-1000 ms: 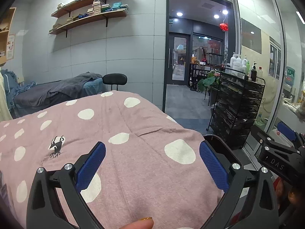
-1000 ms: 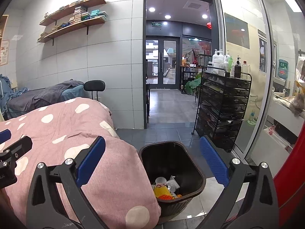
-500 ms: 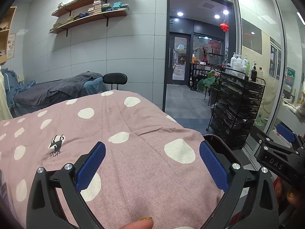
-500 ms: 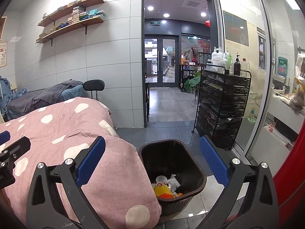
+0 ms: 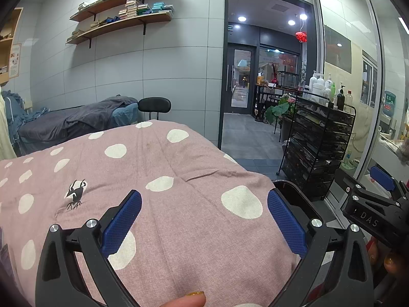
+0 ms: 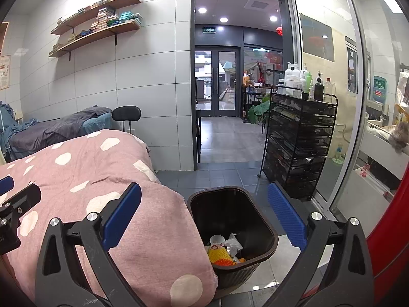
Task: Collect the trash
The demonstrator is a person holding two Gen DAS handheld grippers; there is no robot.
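Both claws gape empty: the left claw (image 5: 204,220) hangs over the spotted bed cover (image 5: 158,204), the right claw (image 6: 204,217) above the dark bin (image 6: 265,232) just right of the bed, trash (image 6: 222,252) lying inside, likely dropped there

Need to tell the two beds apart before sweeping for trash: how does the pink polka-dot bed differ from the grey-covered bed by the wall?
The pink polka-dot bed lies near, smooth and spotted; the grey-covered bed stands by the wall, plain, rumpled. Neither shows trash.
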